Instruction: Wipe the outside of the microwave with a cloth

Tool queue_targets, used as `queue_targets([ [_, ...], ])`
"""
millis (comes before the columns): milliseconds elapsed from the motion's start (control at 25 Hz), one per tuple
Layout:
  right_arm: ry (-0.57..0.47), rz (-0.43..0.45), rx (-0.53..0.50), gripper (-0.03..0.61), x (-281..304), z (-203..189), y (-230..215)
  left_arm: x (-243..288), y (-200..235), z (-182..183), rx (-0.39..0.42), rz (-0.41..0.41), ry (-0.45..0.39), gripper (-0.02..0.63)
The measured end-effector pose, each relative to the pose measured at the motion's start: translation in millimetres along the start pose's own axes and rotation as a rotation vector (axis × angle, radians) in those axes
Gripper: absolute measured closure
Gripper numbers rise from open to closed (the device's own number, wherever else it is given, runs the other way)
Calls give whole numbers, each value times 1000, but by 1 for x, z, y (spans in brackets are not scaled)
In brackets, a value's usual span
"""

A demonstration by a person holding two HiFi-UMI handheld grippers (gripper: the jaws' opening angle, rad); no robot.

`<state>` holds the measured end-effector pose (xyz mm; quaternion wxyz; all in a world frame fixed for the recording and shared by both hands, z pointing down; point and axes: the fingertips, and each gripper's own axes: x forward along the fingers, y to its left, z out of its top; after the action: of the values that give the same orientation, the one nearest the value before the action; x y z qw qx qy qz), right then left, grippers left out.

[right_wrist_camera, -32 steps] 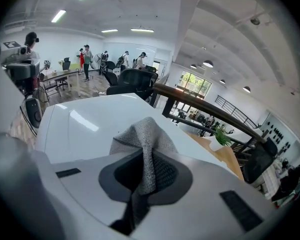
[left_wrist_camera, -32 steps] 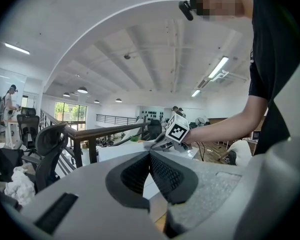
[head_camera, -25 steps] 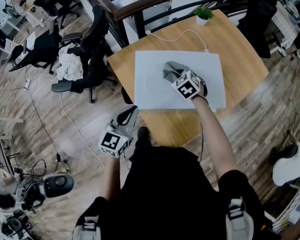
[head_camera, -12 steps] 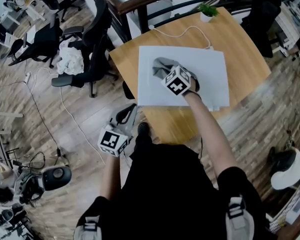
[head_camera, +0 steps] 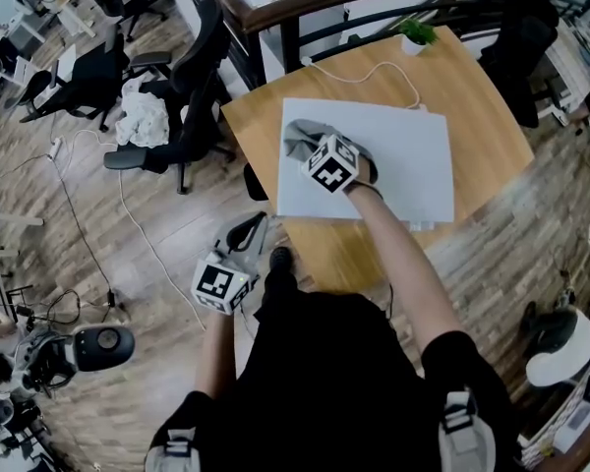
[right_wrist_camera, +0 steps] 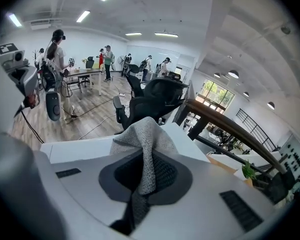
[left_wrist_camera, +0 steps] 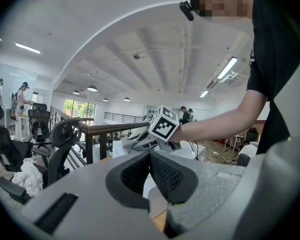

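Head view: the right gripper (head_camera: 320, 155) rests on the white top of the microwave (head_camera: 403, 155), which stands on the wooden surface (head_camera: 472, 96). The grey cloth (head_camera: 297, 138) is bunched beneath it. A second ago the cloth lay nearer the middle of the top; it has since been swept over to the left part and now lies near the left edge. Judging by that, the stroke across the top is almost spent, and the next pass calls for a turn back or a move down onto a side panel. The left gripper (head_camera: 248, 228) hangs low beside the surface, over the wooden floor, much where it was, and takes no part.

Left gripper view: the left gripper (left_wrist_camera: 150, 156) has its jaws clenched together with nothing between them. Beyond them, the marker cube of the right gripper (left_wrist_camera: 164, 125) shows above the microwave.

Right gripper view: the right gripper (right_wrist_camera: 145, 160) grasps the cloth (right_wrist_camera: 142, 131), with a fold standing up between the jaws and the rest draped forward. The white microwave top (right_wrist_camera: 85, 146) runs just past it, and a black office chair (right_wrist_camera: 155, 101) stands beyond the edge.
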<state>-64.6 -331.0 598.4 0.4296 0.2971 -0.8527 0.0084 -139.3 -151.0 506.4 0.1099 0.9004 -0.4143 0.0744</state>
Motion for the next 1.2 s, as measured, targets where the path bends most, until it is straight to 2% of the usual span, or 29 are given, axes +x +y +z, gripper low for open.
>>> queue_targets([
  [240, 3, 15, -10, 568, 9, 11, 6, -4, 4, -8, -6, -1, 12, 612],
  [440, 23, -12, -96, 568, 19, 18, 9, -4, 12, -5, -8, 13, -10, 612],
  [600, 21, 14, -74, 568, 20, 18, 9, -8, 15, -11, -19, 21, 32, 612],
  [920, 21, 43, -26, 568, 30, 21, -7, -7, 18, -11, -24, 21, 25, 612],
  [1200, 34, 29, -27, 568, 43, 26, -29, -5, 21, -14, -31, 26, 28, 612],
])
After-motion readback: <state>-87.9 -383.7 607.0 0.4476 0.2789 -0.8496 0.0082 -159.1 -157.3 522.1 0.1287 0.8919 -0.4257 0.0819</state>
